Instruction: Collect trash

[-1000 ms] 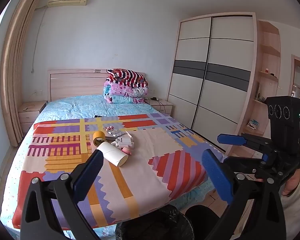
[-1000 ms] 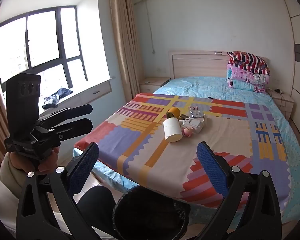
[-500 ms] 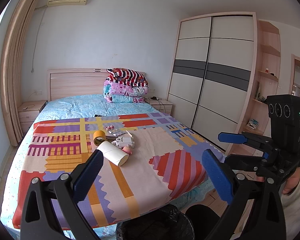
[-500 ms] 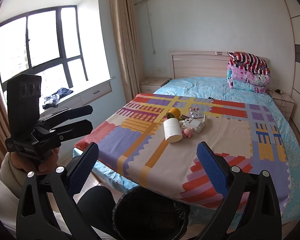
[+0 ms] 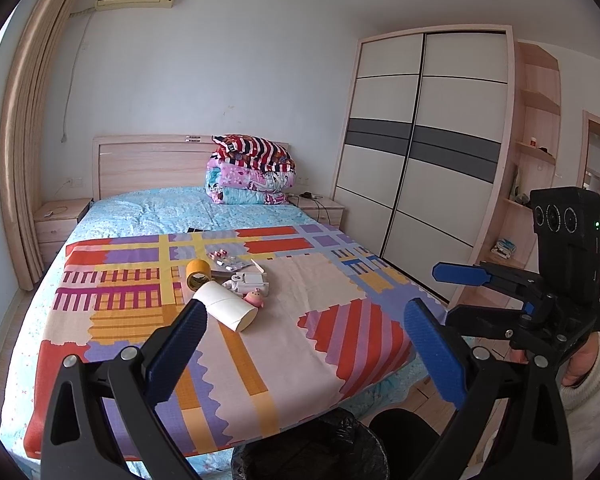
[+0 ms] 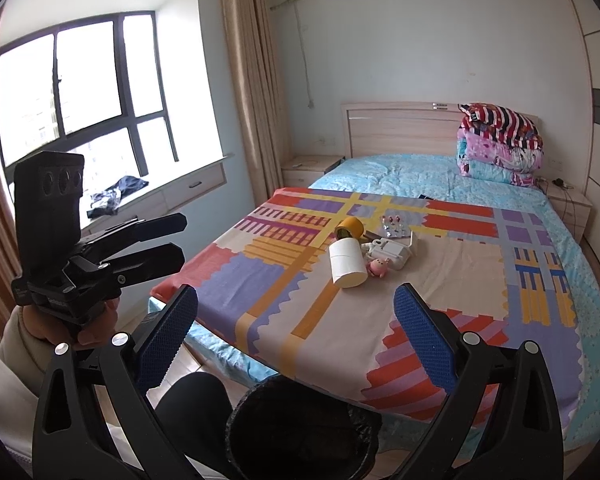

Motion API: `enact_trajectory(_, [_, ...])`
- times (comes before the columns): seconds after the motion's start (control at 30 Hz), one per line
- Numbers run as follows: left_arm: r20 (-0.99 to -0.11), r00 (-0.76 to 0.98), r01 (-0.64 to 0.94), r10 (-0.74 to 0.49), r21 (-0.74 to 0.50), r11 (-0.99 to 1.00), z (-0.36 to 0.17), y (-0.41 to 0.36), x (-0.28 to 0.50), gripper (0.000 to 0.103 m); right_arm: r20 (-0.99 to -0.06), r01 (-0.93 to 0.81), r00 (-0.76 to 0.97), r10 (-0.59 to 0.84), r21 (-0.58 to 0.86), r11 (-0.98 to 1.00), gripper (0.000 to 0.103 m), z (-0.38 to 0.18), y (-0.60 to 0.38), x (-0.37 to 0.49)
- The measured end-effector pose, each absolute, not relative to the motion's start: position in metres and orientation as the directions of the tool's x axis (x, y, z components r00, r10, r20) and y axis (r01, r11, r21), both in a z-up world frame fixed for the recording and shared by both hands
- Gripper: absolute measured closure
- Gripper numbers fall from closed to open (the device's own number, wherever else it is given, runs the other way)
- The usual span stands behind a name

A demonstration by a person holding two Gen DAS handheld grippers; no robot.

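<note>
A person seated at the foot of a bed (image 5: 112, 216) holds a claw in each hand, both raised above the floor and both spread wide with nothing between their blue pads. The left claw (image 5: 304, 344) points up the length of the bed; the right claw (image 6: 296, 328) does the same from beside it, and each shows in the other's camera, the right claw at the left wrist view's right side, gripped by a hand (image 5: 580, 364) in a pale sleeve. The trash lies in a small cluster near the middle of the patchwork blanket (image 5: 340, 332), well short of the foot edge: a white paper roll (image 5: 226, 306) on its side, a yellow tape roll (image 5: 198, 272) just behind it, a pink pig toy (image 5: 255, 298) touching the roll's right flank, a white charger with cable (image 5: 250, 282), and blister packs of pills (image 5: 226, 259) farther toward the headboard. A black-lined trash bin (image 6: 300, 428) stands on the floor against the foot edge, below both claws. Folded quilts (image 5: 252, 176) are stacked at the headboard's right corner.
</note>
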State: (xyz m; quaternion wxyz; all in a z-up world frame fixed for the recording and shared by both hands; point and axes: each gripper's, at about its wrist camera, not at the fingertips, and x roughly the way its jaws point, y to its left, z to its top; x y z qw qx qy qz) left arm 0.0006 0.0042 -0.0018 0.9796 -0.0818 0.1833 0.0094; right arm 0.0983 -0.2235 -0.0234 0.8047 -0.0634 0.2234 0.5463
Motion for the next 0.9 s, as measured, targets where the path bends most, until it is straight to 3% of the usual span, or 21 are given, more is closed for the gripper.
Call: enact_trajectory(0.9, [-0.453,0.891,-0.073,-0.034,-0.217,0.973,-0.036,0.031,0.038,0.008,-0.489,-0.878,0.294,0.821,0.202,0.435,0.003,-0.047,-0.206,0.128])
